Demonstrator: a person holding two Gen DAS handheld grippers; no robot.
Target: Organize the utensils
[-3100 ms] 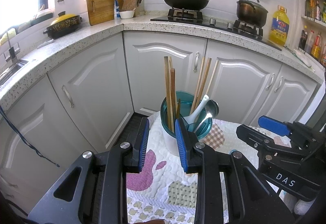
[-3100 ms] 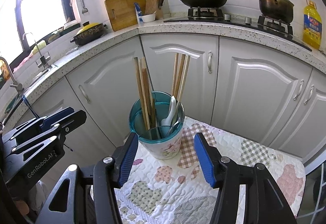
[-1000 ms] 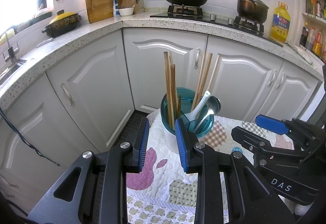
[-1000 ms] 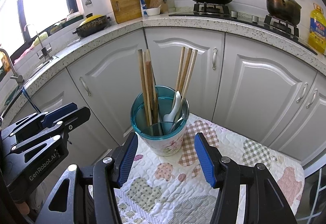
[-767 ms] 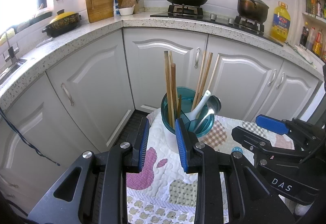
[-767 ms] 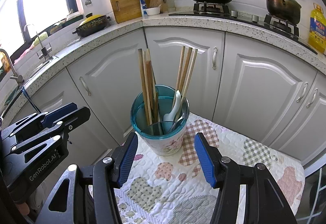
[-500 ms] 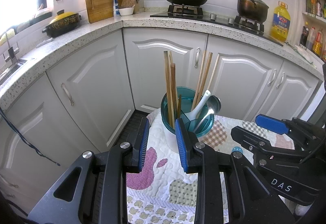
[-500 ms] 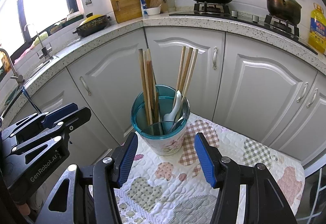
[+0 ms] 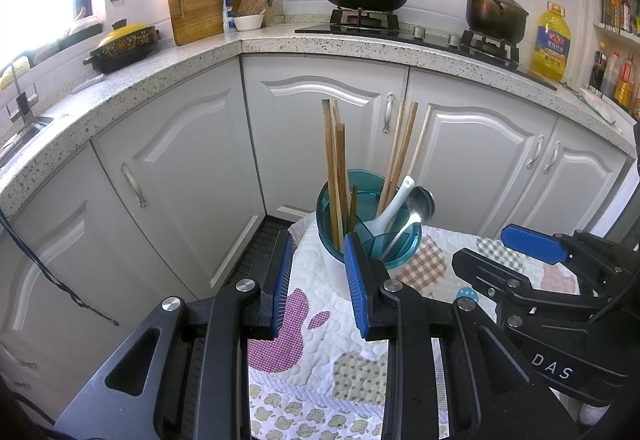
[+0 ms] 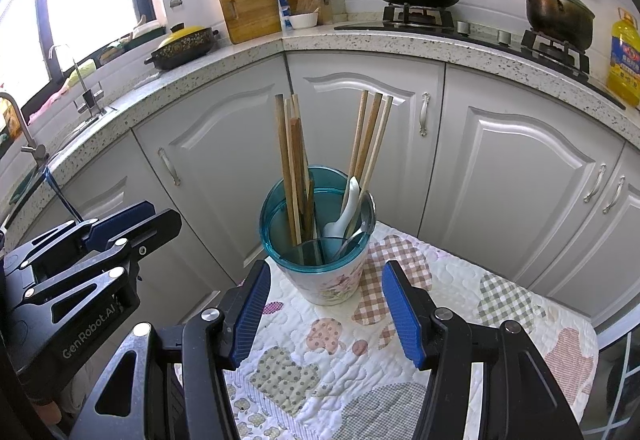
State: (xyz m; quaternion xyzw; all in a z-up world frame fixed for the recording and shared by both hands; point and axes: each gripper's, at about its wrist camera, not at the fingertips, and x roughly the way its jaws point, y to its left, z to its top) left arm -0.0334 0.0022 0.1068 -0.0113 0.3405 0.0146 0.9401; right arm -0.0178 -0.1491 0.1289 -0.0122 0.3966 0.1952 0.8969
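With chopsticks [image 10: 294, 167] & spoons [image 10: 346, 213] in the utensil holder [image 10: 320, 280] ahead, both grippers, left [image 9: 316, 280] and right [image 10: 324, 316], hang released, empty; task prob. finished, next just withdraw.

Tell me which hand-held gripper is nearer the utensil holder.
Left. The left hand-held gripper nearly touches the utensil holder; the right hand-held gripper sits just short, open around its base.

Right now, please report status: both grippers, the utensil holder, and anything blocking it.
Left gripper open, empty. Right gripper open, empty. Utensil holder upright on quilted cloth, chopsticks and spoons inside. Nothing in the way.
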